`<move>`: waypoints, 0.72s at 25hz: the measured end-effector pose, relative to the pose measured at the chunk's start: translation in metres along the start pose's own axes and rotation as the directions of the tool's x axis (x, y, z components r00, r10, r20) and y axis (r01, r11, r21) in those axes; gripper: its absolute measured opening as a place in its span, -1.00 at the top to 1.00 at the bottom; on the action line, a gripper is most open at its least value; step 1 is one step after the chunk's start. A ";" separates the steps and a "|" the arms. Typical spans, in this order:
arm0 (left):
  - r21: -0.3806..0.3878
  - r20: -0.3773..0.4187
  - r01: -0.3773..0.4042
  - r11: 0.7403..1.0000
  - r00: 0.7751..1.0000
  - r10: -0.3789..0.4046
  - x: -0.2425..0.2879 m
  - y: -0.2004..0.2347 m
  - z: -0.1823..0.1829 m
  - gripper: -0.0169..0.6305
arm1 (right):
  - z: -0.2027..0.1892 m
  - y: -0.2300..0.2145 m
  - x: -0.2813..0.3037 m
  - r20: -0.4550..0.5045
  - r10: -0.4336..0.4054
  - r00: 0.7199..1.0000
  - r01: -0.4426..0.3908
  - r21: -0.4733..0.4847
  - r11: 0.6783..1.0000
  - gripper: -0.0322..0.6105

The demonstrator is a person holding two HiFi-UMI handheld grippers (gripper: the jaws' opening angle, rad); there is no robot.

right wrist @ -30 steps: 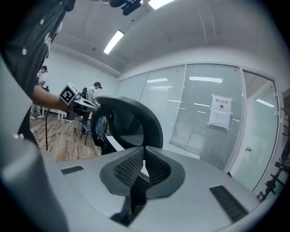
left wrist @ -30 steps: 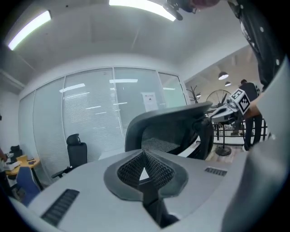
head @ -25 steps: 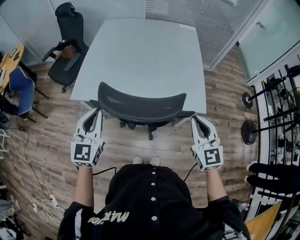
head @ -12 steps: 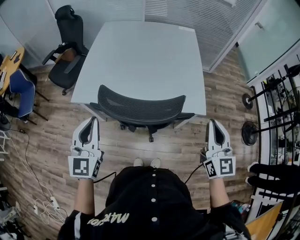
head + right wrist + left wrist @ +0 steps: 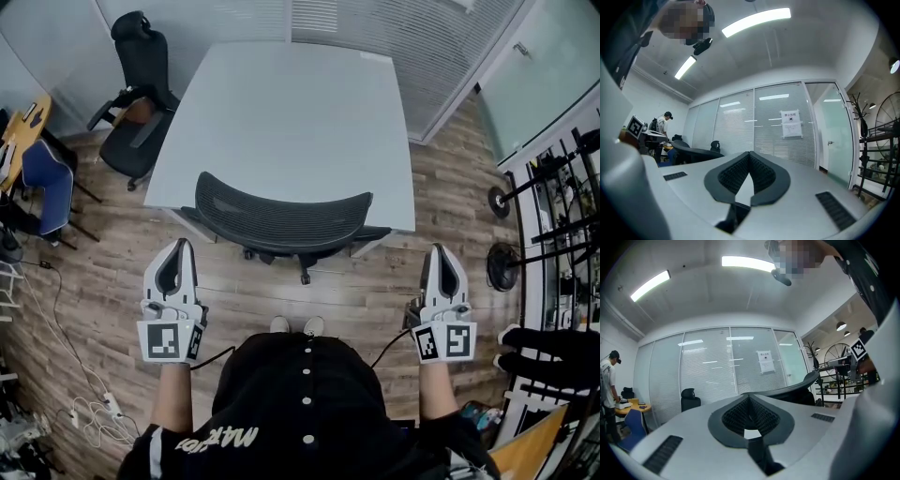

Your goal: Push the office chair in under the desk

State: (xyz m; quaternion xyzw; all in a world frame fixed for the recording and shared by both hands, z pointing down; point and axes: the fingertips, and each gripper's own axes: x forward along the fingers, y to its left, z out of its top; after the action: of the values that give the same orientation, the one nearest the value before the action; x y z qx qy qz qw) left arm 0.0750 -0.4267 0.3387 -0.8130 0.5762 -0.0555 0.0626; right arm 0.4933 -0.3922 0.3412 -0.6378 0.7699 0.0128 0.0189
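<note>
Nothing legible; a white paper notice (image 5: 765, 361) is fixed to the glass partition (image 5: 708, 366); the same notice (image 5: 791, 123) shows in the right gripper view; print too small to read; white lettering (image 5: 219, 435) on my black shirt (image 5: 309, 403) reads upside down, unclear.

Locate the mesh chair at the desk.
Head view, centre: the chair sits against the near edge of the desk, backrest toward the person, ahead of and between the left gripper and right gripper, touching neither.
</note>
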 end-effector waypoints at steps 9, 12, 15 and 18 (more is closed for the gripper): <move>-0.009 -0.015 0.014 1.000 1.000 -0.014 0.005 -0.011 -0.004 0.90 | -0.003 0.005 0.004 -0.011 0.012 1.000 -0.012 -0.027 1.000 0.81; -0.004 -0.011 0.015 1.000 1.000 -0.015 0.007 -0.011 -0.002 0.90 | -0.002 0.008 0.005 -0.011 0.021 1.000 -0.021 -0.027 0.999 0.81; -0.011 -0.019 0.012 1.000 1.000 -0.012 0.008 -0.012 -0.001 0.90 | -0.002 0.010 0.007 -0.015 0.028 0.999 -0.029 -0.035 0.999 0.81; 0.001 -0.012 0.013 1.000 1.000 -0.013 0.008 -0.012 0.000 0.90 | -0.002 0.010 0.007 -0.014 0.029 0.999 -0.030 -0.039 0.999 0.81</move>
State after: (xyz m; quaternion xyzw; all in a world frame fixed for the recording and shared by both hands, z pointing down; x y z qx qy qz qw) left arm 0.0885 -0.4307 0.3408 -0.8162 0.5714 -0.0611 0.0593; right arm 0.4821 -0.3976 0.3433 -0.6266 0.7790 0.0237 0.0011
